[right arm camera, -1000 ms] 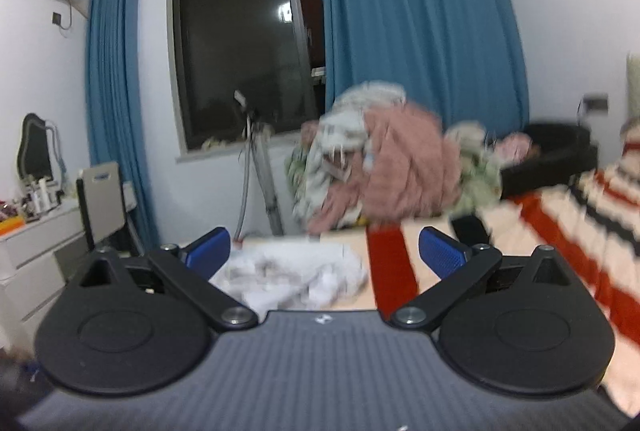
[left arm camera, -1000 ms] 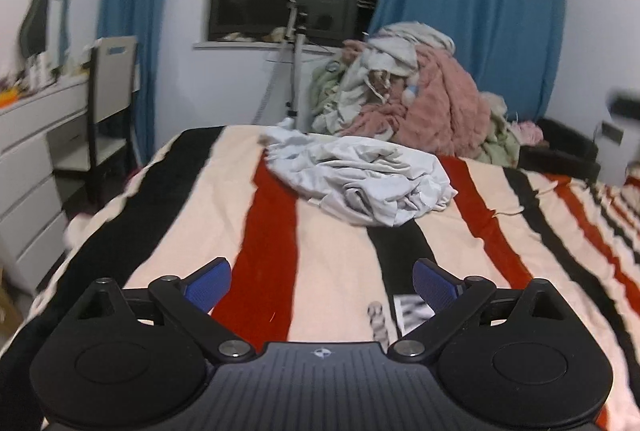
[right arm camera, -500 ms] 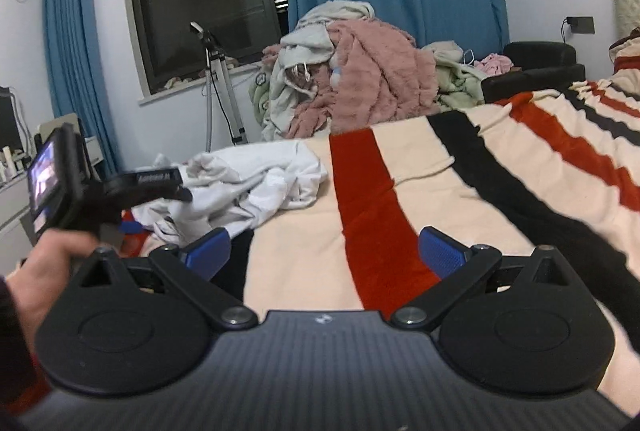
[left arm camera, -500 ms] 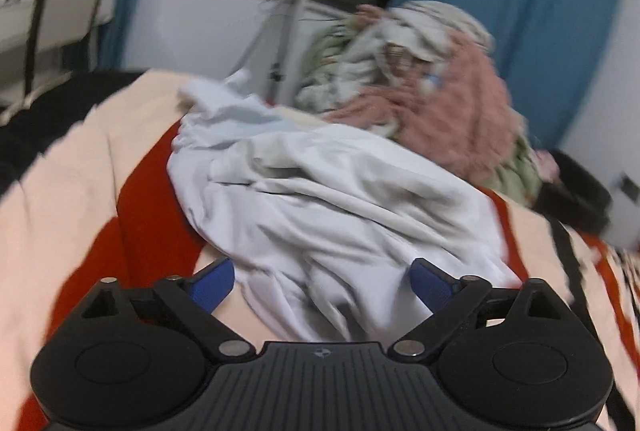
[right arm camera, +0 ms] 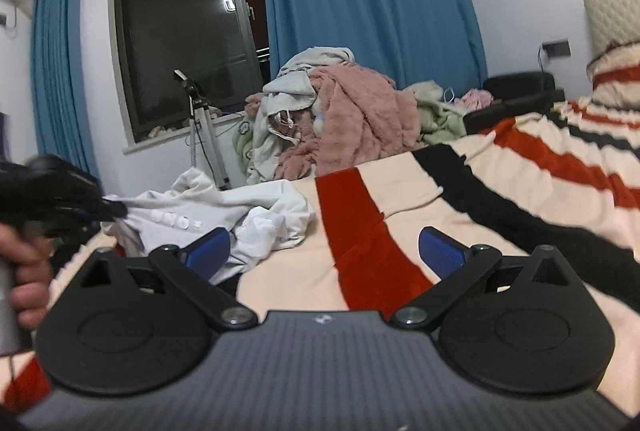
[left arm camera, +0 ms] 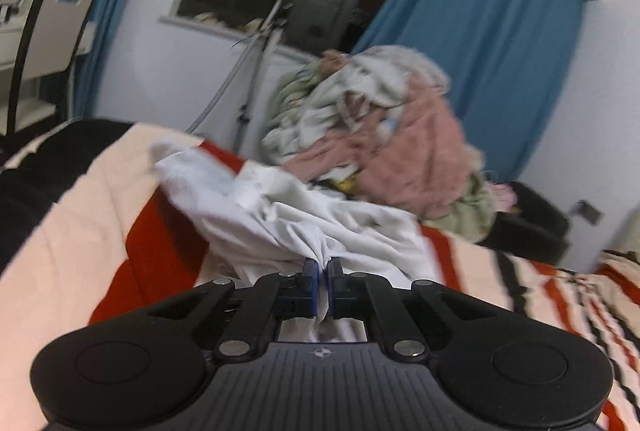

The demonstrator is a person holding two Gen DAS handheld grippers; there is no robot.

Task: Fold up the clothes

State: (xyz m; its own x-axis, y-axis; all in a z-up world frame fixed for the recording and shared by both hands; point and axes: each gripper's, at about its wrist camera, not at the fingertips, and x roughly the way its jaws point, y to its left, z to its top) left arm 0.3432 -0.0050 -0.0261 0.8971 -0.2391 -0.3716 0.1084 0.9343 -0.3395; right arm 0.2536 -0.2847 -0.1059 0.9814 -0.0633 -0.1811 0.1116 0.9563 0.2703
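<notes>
Left tool (left arm camera: 325,267) is clamped on a bunched fold of the white garment (left arm camera: 320,227), which lies crumpled on the striped bed (left arm camera: 80,251). Right tool (right arm camera: 324,245) is wide open, holding nothing, hovering over the blanket just beside the garment (right arm camera: 208,215). Fabric looks light, soft, limp: it'll sag and bunch. Better to grab a hem or shoulder seam with tool 2 and spread it flat.
</notes>
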